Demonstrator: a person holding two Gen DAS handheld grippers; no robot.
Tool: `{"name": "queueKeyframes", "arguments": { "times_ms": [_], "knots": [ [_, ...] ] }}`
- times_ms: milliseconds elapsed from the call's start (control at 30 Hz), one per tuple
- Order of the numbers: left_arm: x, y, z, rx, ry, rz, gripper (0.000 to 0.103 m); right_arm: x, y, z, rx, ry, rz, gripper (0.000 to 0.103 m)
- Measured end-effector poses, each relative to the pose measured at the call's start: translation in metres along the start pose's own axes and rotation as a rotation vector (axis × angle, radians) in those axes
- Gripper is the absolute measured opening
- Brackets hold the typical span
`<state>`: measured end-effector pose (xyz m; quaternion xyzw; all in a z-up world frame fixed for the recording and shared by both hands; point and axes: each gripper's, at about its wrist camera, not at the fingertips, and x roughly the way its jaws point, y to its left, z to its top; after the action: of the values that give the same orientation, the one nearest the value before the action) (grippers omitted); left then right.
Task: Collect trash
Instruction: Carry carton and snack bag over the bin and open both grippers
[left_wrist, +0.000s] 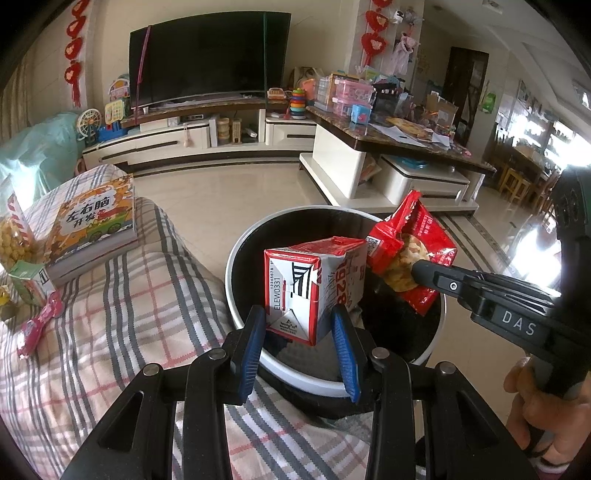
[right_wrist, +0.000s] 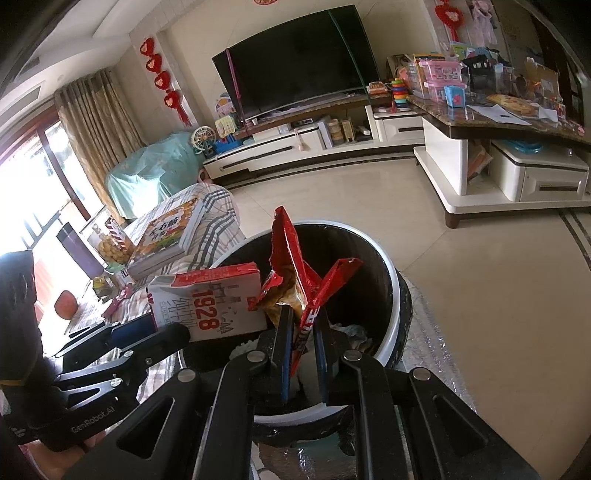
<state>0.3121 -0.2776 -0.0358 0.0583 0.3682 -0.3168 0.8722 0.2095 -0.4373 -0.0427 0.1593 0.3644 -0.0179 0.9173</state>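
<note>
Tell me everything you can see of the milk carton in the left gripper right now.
The milk carton is a small box of printed card, white with red edges, red "1928" on one side and a code on another. It looks crumpled at the top flap. It is held tilted between the blue pads of the left gripper, over the open mouth of the trash bin. The red snack bag in the right gripper sits close beside it.

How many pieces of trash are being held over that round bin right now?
2. A red-and-white milk carton sits in the left gripper, and a torn red snack bag in the right gripper, both above the white-rimmed black bin. More lies inside, partly hidden.
</note>
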Motion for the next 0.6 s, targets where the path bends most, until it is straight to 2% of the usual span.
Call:
{"name": "queueKeyframes", "arguments": {
  "times_ms": [267,300,333,367,400,500,600],
  "knots": [
    [0.005,0.000,0.005,-0.020,0.013,-0.005,0.036,0.005,-0.002,0.003,-0.005,0.013,-0.018,0.011],
    [0.005,0.001,0.005,-0.032,0.020,-0.012,0.036,0.006,-0.002,0.004,-0.003,0.016,-0.016,0.018],
    [0.005,0.002,0.006,-0.042,0.020,-0.014,0.037,0.006,-0.003,0.004,0.001,0.018,-0.013,0.020],
    [0.004,0.004,0.006,-0.048,0.021,-0.017,0.042,0.005,-0.003,0.004,0.007,0.016,-0.007,0.023],
    [0.002,0.005,0.004,-0.058,0.023,-0.017,0.049,0.004,-0.004,0.005,0.013,0.010,-0.010,0.034],
    [-0.005,0.010,0.000,-0.075,0.012,-0.017,0.053,-0.001,-0.007,0.005,0.028,-0.010,-0.013,0.045],
    [-0.012,0.014,-0.004,-0.096,0.007,-0.018,0.060,-0.005,-0.007,0.004,0.038,-0.025,-0.008,0.063]
  ]
}}
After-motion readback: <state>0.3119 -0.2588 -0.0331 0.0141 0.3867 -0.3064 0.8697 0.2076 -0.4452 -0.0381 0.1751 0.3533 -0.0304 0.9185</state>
